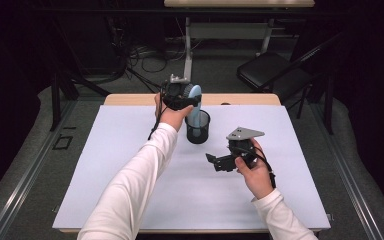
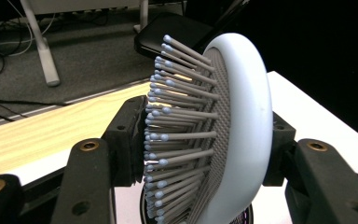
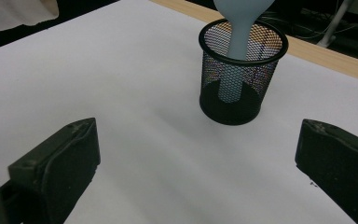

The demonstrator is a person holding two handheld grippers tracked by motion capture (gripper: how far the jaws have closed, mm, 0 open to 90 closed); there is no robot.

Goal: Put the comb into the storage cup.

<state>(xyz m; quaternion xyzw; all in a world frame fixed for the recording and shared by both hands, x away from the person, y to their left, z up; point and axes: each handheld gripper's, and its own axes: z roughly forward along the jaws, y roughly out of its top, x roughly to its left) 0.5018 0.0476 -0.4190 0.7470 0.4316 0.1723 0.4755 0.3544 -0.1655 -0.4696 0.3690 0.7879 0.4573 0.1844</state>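
A pale blue hairbrush (image 1: 195, 102) stands handle-down in a black mesh cup (image 1: 198, 127) near the middle of the white table. My left gripper (image 1: 180, 95) is shut on the brush head, one jaw against the bristles (image 2: 177, 135), the other against the smooth back (image 2: 251, 126). In the right gripper view the brush handle (image 3: 235, 56) reaches down inside the mesh cup (image 3: 240, 81). My right gripper (image 1: 219, 162) hovers open over the table, to the right of the cup and nearer the person, its fingers (image 3: 60, 163) spread wide with nothing between them.
The white table sheet (image 1: 130, 175) lies over a wooden top (image 1: 130, 99) that shows along the far edge. Beyond the table stand a black folding chair (image 1: 272, 70), a desk leg (image 1: 187, 45) and cables on the floor.
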